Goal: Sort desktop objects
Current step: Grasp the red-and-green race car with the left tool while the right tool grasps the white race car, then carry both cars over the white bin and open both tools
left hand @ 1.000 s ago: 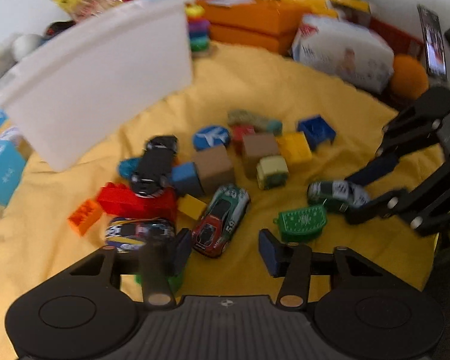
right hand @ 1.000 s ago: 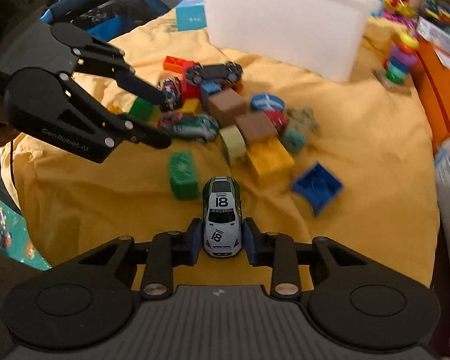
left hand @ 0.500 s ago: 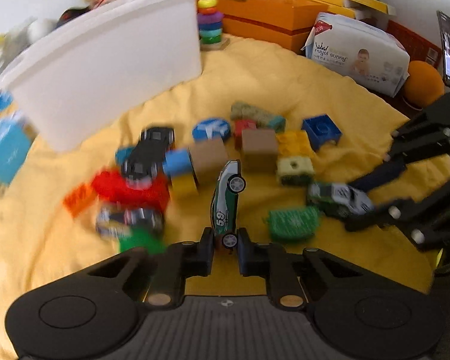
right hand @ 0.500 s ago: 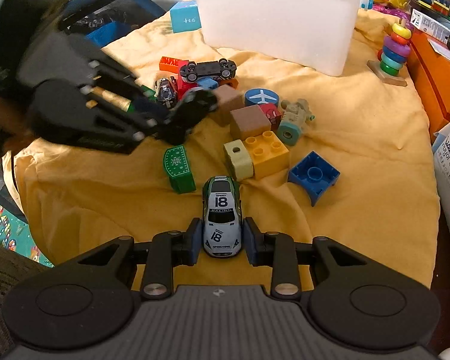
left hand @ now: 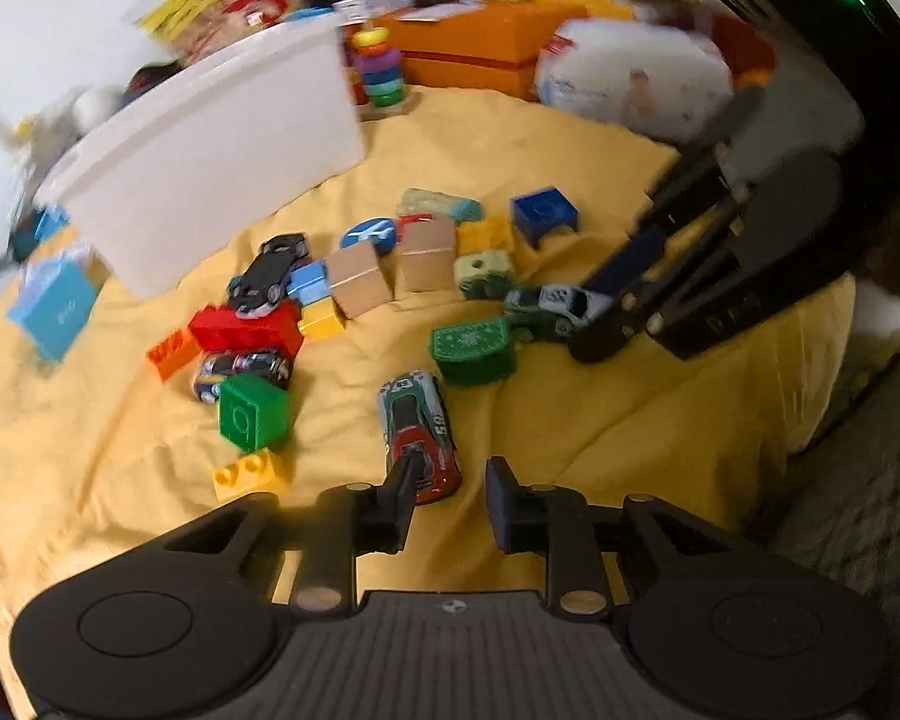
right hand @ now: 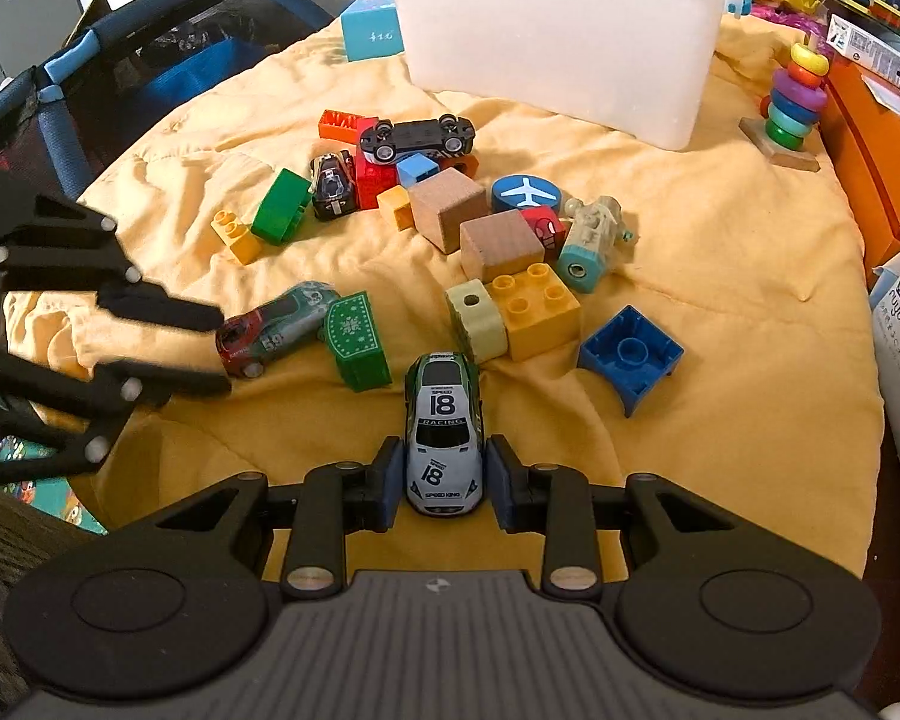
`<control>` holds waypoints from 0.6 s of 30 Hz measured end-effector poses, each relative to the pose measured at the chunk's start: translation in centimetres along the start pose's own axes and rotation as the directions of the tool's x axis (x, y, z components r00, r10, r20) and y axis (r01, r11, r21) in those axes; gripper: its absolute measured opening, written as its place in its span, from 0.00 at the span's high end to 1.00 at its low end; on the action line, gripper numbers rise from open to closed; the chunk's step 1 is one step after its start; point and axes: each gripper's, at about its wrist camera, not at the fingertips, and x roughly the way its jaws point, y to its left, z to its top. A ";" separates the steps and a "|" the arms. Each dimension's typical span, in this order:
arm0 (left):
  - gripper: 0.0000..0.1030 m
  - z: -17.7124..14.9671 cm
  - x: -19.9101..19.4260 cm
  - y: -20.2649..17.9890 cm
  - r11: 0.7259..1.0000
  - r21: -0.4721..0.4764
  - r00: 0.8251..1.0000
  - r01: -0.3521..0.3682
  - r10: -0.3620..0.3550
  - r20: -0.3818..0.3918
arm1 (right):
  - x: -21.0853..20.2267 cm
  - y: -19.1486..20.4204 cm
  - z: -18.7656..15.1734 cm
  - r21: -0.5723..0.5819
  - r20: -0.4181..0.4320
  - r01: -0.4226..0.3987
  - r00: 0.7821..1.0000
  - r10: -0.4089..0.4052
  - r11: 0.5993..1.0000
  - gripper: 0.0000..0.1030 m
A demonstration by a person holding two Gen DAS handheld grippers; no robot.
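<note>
— Although the left wrist view was smeared by blur, could the left gripper (left hand: pixel 447 495) be read?

— Its jaws had just been opening and were seen parted. The red-and-green number 59 car (left hand: pixel 420 435) lay on the yellow cloth (left hand: pixel 600 420), its near end overlapped by the left finger (left hand: pixel 399 495); whether that finger touched it could not be told. The right pad stood clear of the car.

— And the right gripper (right hand: pixel 444 483)?

— It was seen narrowly closed on the white-and-green number 18 car (right hand: pixel 444 426), both pads pressed to the car's flanks, low over the cloth.

— What was hidden or cut off?

— The white bin (right hand: pixel 570 30) was cropped at the top edge in the right wrist view, and its inside could not be seen. The black car (right hand: pixel 417 138) lay upside down on the red brick (right hand: pixel 369 180), so its bodywork was concealed. The dark car (right hand: pixel 333 186) beside the green brick (right hand: pixel 282 207) was partly masked. Clutter behind the bin in the left wrist view was too blurred to make out.
</note>
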 end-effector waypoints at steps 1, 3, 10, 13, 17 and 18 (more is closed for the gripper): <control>0.70 0.0 0.0 0.6 0.999 -0.045 1.000 0.006 -0.006 0.003 | 0.0 0.0 0.0 0.001 -0.001 0.001 1.000 -0.001 1.000 0.67; 0.66 0.2 0.3 1.7 0.992 -0.121 1.000 0.020 -0.019 0.007 | -0.2 0.0 0.2 0.016 0.002 -0.002 1.000 0.002 1.000 0.67; 0.58 1.0 2.4 2.7 0.980 -0.188 0.998 0.056 -0.055 0.013 | -0.4 0.0 0.9 0.049 0.034 -0.004 0.999 0.002 0.999 0.64; 0.58 0.8 3.5 2.4 0.981 -0.187 0.997 0.060 -0.066 -0.028 | 0.3 0.3 0.5 0.037 0.022 0.007 1.000 -0.008 0.999 0.58; 0.68 0.4 3.1 2.3 0.979 -0.192 0.997 0.072 -0.076 -0.013 | 0.3 1.2 -0.1 -0.028 0.030 0.051 0.998 -0.050 0.998 0.66; 0.68 0.4 2.9 2.3 0.978 -0.192 0.996 0.081 -0.084 -0.006 | 0.3 1.2 -0.1 -0.031 0.030 0.051 0.998 -0.050 0.998 0.68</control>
